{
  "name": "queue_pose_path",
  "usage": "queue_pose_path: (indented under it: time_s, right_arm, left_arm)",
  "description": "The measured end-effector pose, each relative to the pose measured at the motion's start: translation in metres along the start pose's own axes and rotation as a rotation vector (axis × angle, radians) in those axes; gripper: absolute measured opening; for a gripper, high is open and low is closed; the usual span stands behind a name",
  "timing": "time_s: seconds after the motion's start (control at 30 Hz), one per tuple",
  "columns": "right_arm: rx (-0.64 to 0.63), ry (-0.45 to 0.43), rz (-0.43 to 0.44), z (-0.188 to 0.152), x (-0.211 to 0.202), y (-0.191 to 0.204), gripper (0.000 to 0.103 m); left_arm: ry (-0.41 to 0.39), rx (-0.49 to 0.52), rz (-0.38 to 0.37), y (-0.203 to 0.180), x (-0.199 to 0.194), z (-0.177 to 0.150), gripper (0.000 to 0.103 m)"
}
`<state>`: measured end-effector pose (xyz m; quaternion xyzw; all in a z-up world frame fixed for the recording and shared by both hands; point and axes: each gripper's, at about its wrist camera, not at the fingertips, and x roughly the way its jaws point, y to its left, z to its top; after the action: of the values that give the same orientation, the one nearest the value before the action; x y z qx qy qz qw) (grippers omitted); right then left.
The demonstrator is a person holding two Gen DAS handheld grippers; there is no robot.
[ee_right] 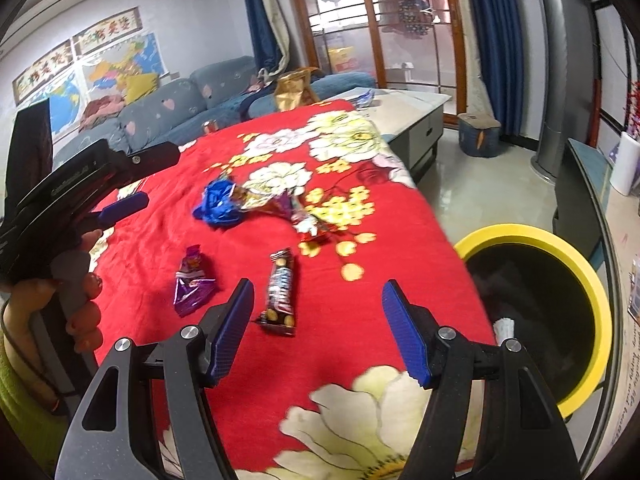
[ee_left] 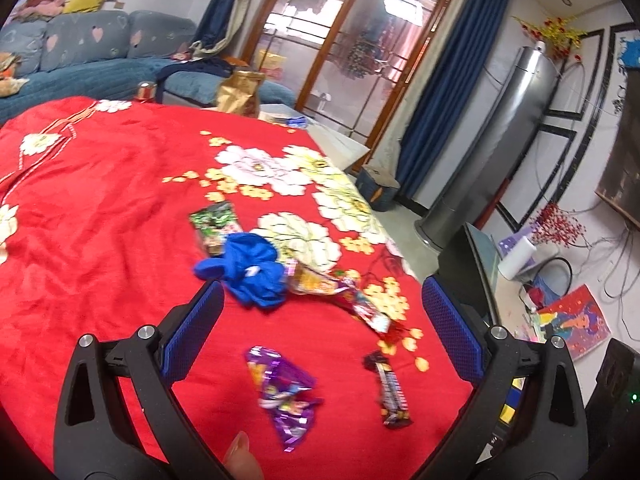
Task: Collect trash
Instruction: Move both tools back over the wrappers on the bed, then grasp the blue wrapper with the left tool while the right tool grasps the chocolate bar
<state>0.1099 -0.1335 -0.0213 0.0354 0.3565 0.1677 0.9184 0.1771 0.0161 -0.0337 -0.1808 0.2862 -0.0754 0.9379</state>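
Trash lies on a red flowered blanket [ee_left: 100, 220] [ee_right: 352, 320]. There is a crumpled blue bag [ee_left: 248, 272] [ee_right: 218, 202], a green wrapper [ee_left: 214, 224], a long colourful wrapper [ee_left: 344, 292] [ee_right: 280, 204], a purple wrapper [ee_left: 286, 392] [ee_right: 192, 284] and a dark candy bar wrapper [ee_left: 392, 396] [ee_right: 282, 294]. My left gripper [ee_left: 320, 308] is open above the blanket, with the purple wrapper below and between its fingers. My right gripper [ee_right: 318, 304] is open too, just right of the candy bar wrapper. Neither holds anything. A black bin with a yellow rim [ee_right: 604, 312] stands right of the blanket.
A blue sofa [ee_left: 92, 64] [ee_right: 192, 108] runs behind the blanket, with a brown paper bag [ee_left: 240, 92] [ee_right: 294, 90] and a red can [ee_left: 146, 90] at the far edge. A grey tower appliance [ee_left: 492, 148], a low cabinet [ee_right: 424, 128] and floor clutter [ee_left: 572, 316] lie right.
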Motion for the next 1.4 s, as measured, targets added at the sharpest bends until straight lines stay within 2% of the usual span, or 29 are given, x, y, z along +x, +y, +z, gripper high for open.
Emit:
queue_pose_path:
  time_s: [0.13, 0.23, 0.4, 0.5, 0.57, 0.77, 0.97, 1.07, 1.4]
  right_arm:
    - [-0.010, 0.029, 0.020, 0.001, 0.014, 0.012, 0.064]
    - [-0.026, 0.042, 0.028, 0.001, 0.023, 0.019, 0.064]
    - [-0.035, 0.068, 0.029, 0.002, 0.039, 0.027, 0.064]
    - [-0.031, 0.087, 0.030, 0.002, 0.048, 0.027, 0.060]
    - [-0.024, 0.102, 0.030, 0.001, 0.054, 0.025, 0.056]
    - [-0.005, 0.150, 0.047, -0.008, 0.066, 0.021, 0.037]
    - [-0.006, 0.156, 0.066, -0.015, 0.061, 0.022, 0.029]
    - [-0.010, 0.159, 0.074, -0.017, 0.060, 0.024, 0.029]
    - [-0.018, 0.167, 0.094, -0.020, 0.056, 0.028, 0.028]
  left_arm:
    - [0.005, -0.025, 0.030, 0.018, 0.002, 0.001, 0.091]
    - [0.015, -0.046, 0.052, 0.032, 0.007, 0.004, 0.087]
    - [0.047, -0.093, 0.077, 0.054, 0.019, 0.007, 0.078]
    - [0.075, -0.126, 0.077, 0.064, 0.029, 0.008, 0.068]
    - [0.099, -0.152, 0.070, 0.070, 0.037, 0.008, 0.063]
    - [0.159, -0.214, 0.046, 0.081, 0.062, 0.005, 0.062]
    - [0.194, -0.254, 0.055, 0.084, 0.079, 0.002, 0.056]
    - [0.196, -0.245, 0.067, 0.083, 0.082, 0.002, 0.048]
    - [0.227, -0.207, 0.041, 0.076, 0.083, -0.003, 0.004]
